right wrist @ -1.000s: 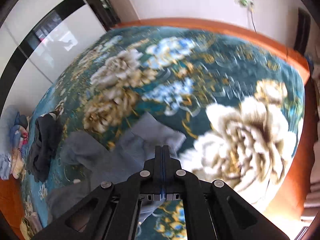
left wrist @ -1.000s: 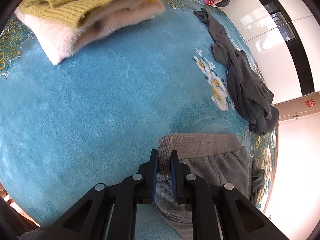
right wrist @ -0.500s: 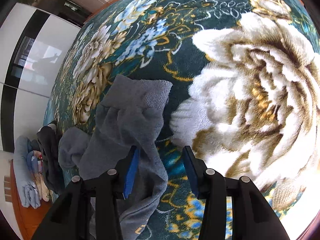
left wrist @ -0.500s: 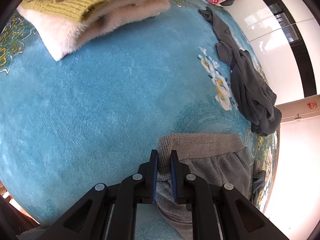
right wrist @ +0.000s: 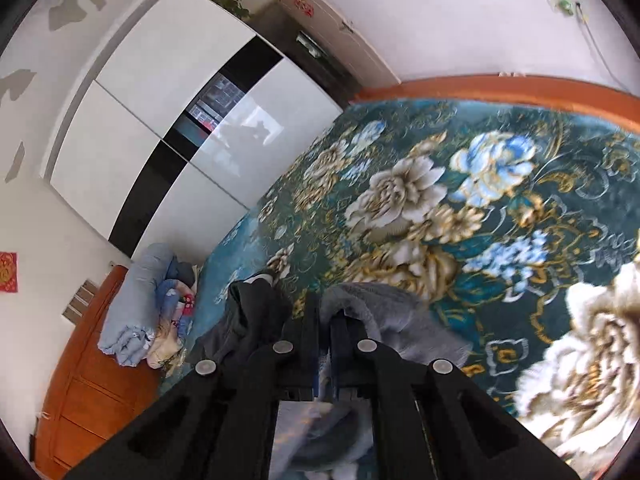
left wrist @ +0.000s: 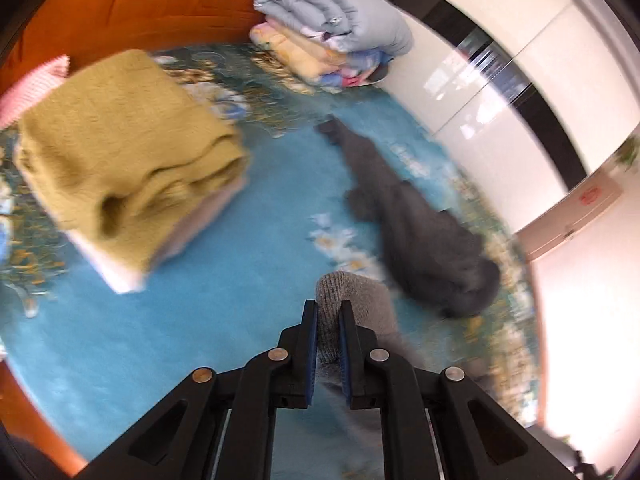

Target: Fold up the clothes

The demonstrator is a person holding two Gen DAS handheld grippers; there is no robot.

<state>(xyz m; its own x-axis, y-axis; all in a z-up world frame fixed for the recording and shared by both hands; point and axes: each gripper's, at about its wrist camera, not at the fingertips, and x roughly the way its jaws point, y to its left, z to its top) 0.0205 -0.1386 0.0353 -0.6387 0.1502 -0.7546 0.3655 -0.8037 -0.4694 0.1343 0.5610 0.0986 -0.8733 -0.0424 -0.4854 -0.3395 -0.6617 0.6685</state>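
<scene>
I hold a pair of light grey sweatpants between both grippers, above a blue floral blanket. My left gripper is shut on the ribbed waistband, which bunches up between the fingers. My right gripper is shut on another part of the grey sweatpants, which drape over its right finger. The cloth below the grippers is mostly hidden by them.
A dark grey garment lies crumpled on the blanket, also in the right wrist view. A folded stack with an olive knit sweater on top lies at left. Folded quilts sit by the orange headboard. White wardrobe doors stand alongside.
My right gripper was open over the sweatpants leg; it has now shut on the cloth and lifted. My left gripper has risen and tilted up with the waistband, so the stack and quilts show.
</scene>
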